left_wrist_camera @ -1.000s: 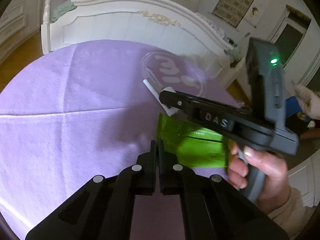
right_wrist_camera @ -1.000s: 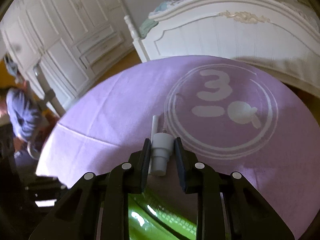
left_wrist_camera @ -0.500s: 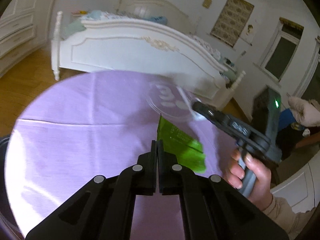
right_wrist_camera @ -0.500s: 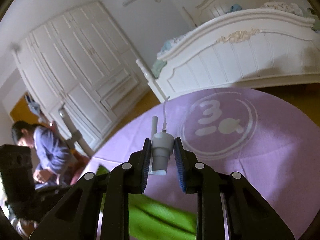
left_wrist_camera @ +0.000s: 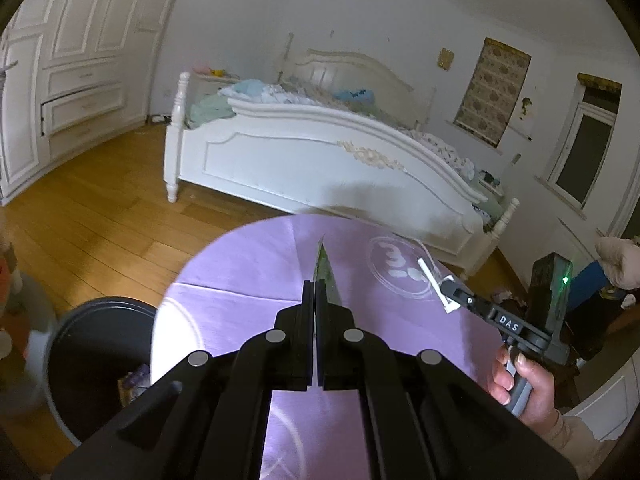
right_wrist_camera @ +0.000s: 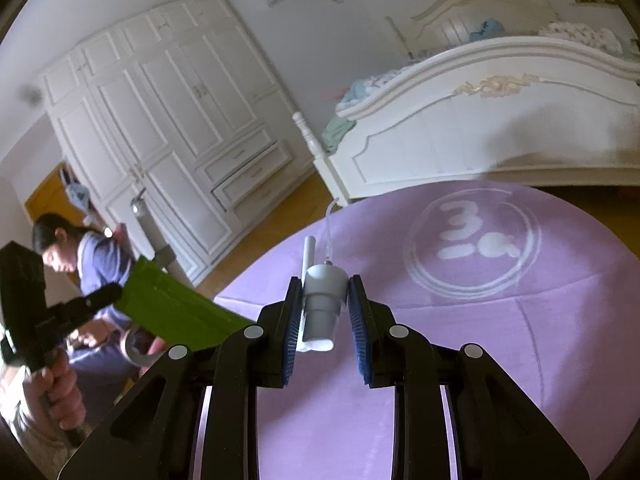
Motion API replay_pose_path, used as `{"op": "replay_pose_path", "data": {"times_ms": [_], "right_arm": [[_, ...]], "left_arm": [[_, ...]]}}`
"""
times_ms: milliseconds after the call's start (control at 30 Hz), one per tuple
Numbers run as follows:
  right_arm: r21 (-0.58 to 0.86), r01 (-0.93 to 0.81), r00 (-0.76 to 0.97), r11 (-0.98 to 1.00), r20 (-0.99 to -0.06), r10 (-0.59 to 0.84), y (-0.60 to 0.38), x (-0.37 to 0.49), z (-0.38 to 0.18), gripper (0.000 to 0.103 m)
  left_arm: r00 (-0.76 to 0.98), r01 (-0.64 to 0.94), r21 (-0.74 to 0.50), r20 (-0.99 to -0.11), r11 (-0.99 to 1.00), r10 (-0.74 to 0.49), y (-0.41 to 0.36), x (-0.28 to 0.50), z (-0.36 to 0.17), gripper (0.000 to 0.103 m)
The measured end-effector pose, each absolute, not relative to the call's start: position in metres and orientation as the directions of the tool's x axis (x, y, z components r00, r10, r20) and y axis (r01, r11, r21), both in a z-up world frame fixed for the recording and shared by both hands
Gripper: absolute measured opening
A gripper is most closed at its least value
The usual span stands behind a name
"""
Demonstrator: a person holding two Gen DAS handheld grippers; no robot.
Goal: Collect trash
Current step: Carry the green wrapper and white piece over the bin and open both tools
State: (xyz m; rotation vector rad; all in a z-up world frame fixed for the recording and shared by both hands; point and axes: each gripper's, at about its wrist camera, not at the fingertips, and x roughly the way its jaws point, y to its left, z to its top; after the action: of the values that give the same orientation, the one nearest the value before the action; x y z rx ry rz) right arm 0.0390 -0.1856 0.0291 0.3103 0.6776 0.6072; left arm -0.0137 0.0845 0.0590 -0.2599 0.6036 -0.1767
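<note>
In the left wrist view my left gripper (left_wrist_camera: 316,292) is shut on a flat green packet (left_wrist_camera: 323,266), seen edge-on above the purple tablecloth (left_wrist_camera: 248,264). The right wrist view shows that same green packet (right_wrist_camera: 172,304) hanging in the air at the left, pinched by the left gripper (right_wrist_camera: 110,292). My right gripper (right_wrist_camera: 324,300) is shut on a white pump cap (right_wrist_camera: 322,296) with a thin tube sticking out ahead. The right gripper (left_wrist_camera: 445,288) also appears on the right, holding the white pump cap (left_wrist_camera: 430,276) over the table's printed circle.
A black round bin (left_wrist_camera: 92,360) stands on the wooden floor left of the table, some scraps inside. Beyond the table is a white bed (left_wrist_camera: 320,148), with a white wardrobe (right_wrist_camera: 168,120) on the left wall. A person (right_wrist_camera: 80,248) sits near the wardrobe.
Both grippers have risen off the table with their loads. The left one swung left and tilted up, turning the green packet edge-on, and the black bin has come into view.
</note>
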Motion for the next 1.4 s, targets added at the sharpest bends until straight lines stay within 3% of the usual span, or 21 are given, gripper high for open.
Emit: {"op": "replay_pose_path", "data": {"times_ms": [567,1033,1400], "right_arm": [[0.384,-0.591,0.497,0.71,-0.519,0.695,-0.079,0.015,0.058,0.025],[0.455,-0.686,0.228,0.568,-0.608,0.761,0.072,0.012,0.032,0.024],[0.463,-0.697,0.133,0.548,-0.667,0.733,0.147,0.021,0.005,0.024]], "left_arm": [[0.874,-0.058,-0.316,-0.475,0.947,-0.105,0.173,-0.054,0.073,0.002],[0.857,-0.238,-0.35,-0.515,0.906,0.027,0.256,-0.087,0.03,0.002],[0.825,-0.315,-0.37,-0.562,0.874,0.059,0.298,-0.098,-0.006,0.002]]}}
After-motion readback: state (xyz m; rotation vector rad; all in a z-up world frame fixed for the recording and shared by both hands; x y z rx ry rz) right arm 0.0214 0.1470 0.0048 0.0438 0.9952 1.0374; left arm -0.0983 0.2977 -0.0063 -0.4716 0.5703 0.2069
